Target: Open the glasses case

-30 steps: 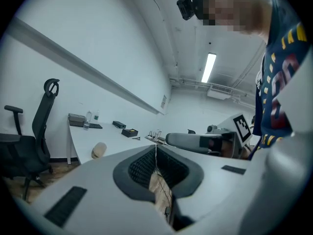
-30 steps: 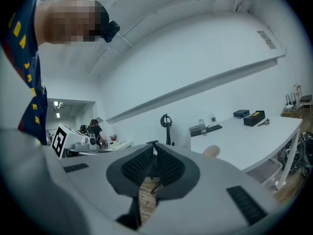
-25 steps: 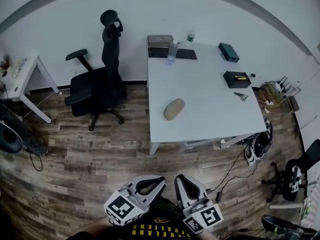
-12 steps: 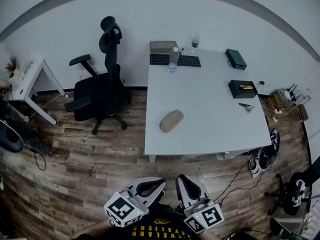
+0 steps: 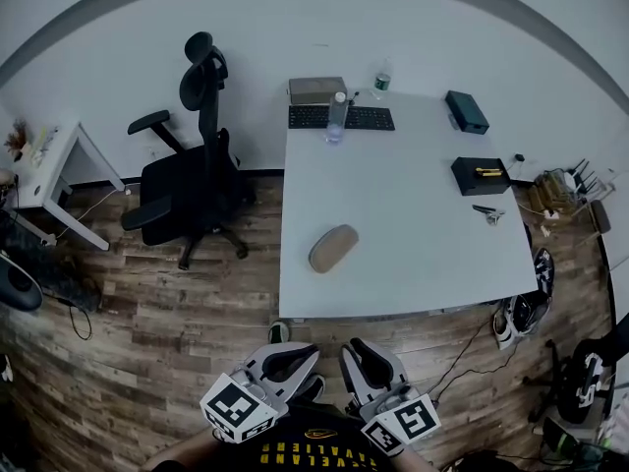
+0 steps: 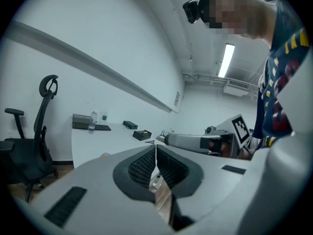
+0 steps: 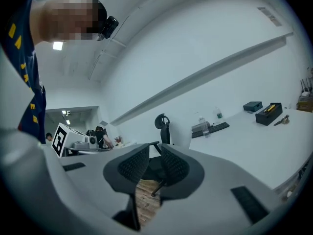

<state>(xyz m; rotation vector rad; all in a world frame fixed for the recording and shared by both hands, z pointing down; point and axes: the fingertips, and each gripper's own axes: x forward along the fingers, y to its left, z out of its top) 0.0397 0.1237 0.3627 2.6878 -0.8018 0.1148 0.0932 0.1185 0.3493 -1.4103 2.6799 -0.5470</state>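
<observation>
Glasses case [image 5: 333,248] lies closed on the white table [image 5: 413,214], near its left edge. The left gripper [image 6: 156,155] is closed together on nothing. The right gripper [image 7: 154,163] has just been opening, jaws slightly apart and empty.

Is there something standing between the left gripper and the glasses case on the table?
Nothing visible does. The glasses case lies near the front edge of the table, and bare tabletop leads to it from the left gripper, held shut above the floor. The keyboard lies farther back.

White table [image 5: 413,214], tan glasses case [image 5: 333,248] near front edge, keyboard [image 5: 362,118], bottle [image 5: 336,118], black box [image 5: 479,175]
</observation>
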